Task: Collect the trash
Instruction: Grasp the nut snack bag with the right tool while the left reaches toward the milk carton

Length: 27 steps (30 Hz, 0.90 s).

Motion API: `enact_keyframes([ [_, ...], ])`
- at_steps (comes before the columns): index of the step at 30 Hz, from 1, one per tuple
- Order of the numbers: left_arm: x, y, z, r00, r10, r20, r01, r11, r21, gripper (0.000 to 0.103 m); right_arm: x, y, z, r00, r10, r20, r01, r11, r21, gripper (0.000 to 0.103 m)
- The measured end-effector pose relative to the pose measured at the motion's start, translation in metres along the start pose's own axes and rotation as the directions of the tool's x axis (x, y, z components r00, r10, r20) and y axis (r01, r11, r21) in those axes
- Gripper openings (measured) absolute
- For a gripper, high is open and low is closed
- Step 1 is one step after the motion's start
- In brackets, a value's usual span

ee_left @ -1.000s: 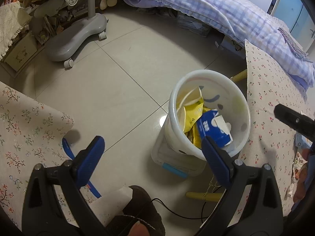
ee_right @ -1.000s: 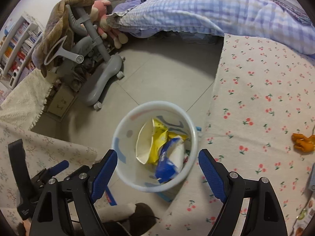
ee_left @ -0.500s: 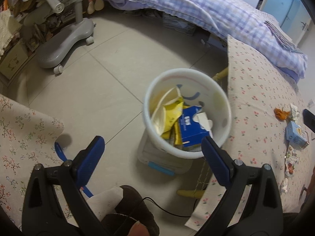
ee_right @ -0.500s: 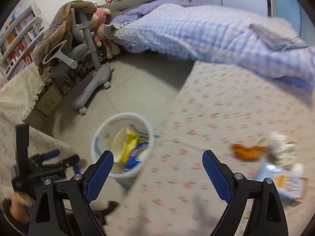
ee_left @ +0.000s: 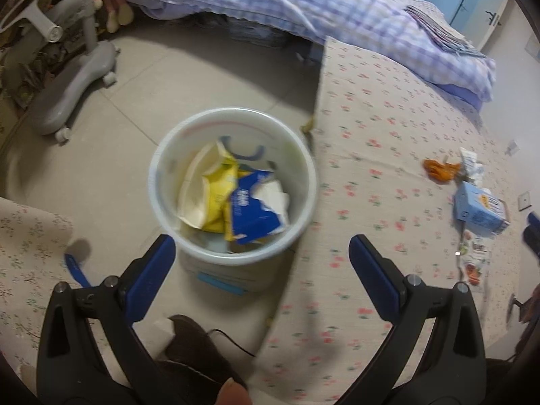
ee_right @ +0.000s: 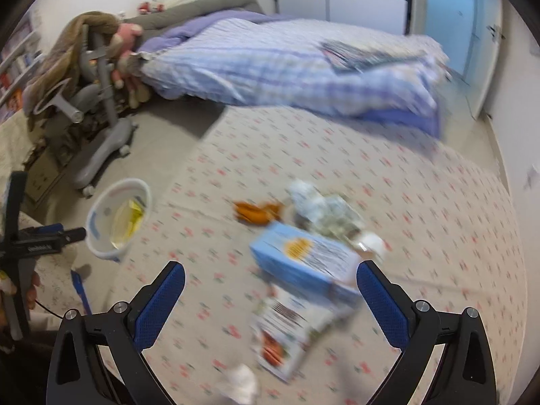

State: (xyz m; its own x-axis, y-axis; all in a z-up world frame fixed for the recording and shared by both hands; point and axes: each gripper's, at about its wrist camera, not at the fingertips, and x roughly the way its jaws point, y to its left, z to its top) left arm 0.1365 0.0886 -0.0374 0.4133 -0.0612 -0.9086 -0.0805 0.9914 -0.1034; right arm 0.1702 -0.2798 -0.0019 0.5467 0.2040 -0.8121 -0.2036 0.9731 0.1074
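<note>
Trash is scattered on the cherry-print tablecloth [ee_right: 422, 202]: a light blue cardboard carton [ee_right: 303, 263], a crumpled orange wrapper [ee_right: 256, 212] and a printed snack packet [ee_right: 287, 334], all kinda blurred. Beside the table's edge, a round white plastic bin [ee_left: 233, 182] is seen on the floor, holding yellow and blue packaging. The left gripper [ee_left: 263, 271] is held wide apart above the bin, and the right gripper [ee_right: 270, 298] is spread open over the carton, nothing gripped.

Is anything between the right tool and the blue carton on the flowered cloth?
Nothing visible blocks it. The right tool is open and empty, and the blue carton lies just ahead between its fingers on the cloth. A printed wrapper lies beside the carton, nearer the tool, flat on the cloth.
</note>
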Motion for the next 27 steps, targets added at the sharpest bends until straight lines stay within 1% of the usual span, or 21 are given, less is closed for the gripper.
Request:
enact_keyframes([
  [3, 0.003, -0.019, -0.001, 0.999, -0.029, -0.021, 0.029, 0.999, 0.015, 0.102, 0.005, -0.021, -0.019, 0.998, -0.025, -0.061, 0.027, 0.999, 0.045, 0.103],
  [5, 0.004, -0.03, -0.002, 0.999, -0.041, -0.029, 0.042, 0.999, 0.029, 0.102, 0.011, -0.028, -0.032, 0.994, -0.023, -0.103, 0.029, 0.998, 0.063, 0.103],
  [7, 0.006, -0.041, -0.003, 0.998, -0.045, -0.038, 0.047, 0.998, 0.049, 0.102, 0.016, -0.03, -0.042, 0.99, -0.029, -0.137, 0.039, 0.997, 0.069, 0.103],
  [9, 0.008, -0.048, -0.005, 0.998, -0.045, -0.047, 0.048, 0.997, 0.064, 0.102, 0.024, -0.031, -0.05, 0.983, -0.054, -0.178, 0.068, 0.995, 0.072, 0.103],
  [11, 0.01, -0.053, -0.006, 0.997, -0.044, -0.059, 0.049, 0.996, 0.074, 0.102, 0.03, -0.029, -0.055, 0.978, -0.061, -0.2, 0.078, 0.994, 0.079, 0.103],
  [14, 0.013, -0.058, -0.007, 0.997, -0.04, -0.071, 0.046, 0.996, 0.08, 0.102, 0.038, -0.023, -0.055, 0.972, -0.049, -0.228, 0.073, 0.993, 0.096, 0.103],
  [16, 0.014, -0.058, -0.007, 0.997, -0.038, -0.074, 0.044, 0.996, 0.082, 0.102, 0.045, -0.018, -0.053, 0.97, -0.023, -0.243, 0.052, 0.992, 0.115, 0.103],
  [18, 0.015, -0.058, -0.008, 0.996, -0.035, -0.077, 0.041, 0.996, 0.082, 0.102, 0.052, -0.012, -0.052, 0.966, -0.025, -0.258, 0.057, 0.991, 0.117, 0.103],
  [20, 0.016, -0.056, -0.009, 0.996, -0.031, -0.08, 0.037, 0.996, 0.082, 0.102, 0.058, -0.006, -0.048, 0.963, -0.044, -0.265, 0.077, 0.99, 0.117, 0.103],
  [21, 0.017, -0.056, -0.009, 0.996, -0.029, -0.082, 0.036, 0.996, 0.082, 0.102, 0.063, -0.004, -0.048, 0.961, -0.069, -0.267, 0.104, 0.987, 0.122, 0.103],
  [24, 0.018, -0.054, -0.01, 0.996, -0.024, -0.09, 0.032, 0.996, 0.081, 0.102, 0.073, -0.002, -0.045, 0.957, -0.109, -0.268, 0.154, 0.976, 0.154, 0.103],
  [27, 0.018, -0.051, -0.012, 0.995, -0.026, -0.094, 0.033, 0.996, 0.079, 0.102, 0.087, 0.003, -0.044, 0.954, -0.118, -0.277, 0.176, 0.964, 0.198, 0.103],
])
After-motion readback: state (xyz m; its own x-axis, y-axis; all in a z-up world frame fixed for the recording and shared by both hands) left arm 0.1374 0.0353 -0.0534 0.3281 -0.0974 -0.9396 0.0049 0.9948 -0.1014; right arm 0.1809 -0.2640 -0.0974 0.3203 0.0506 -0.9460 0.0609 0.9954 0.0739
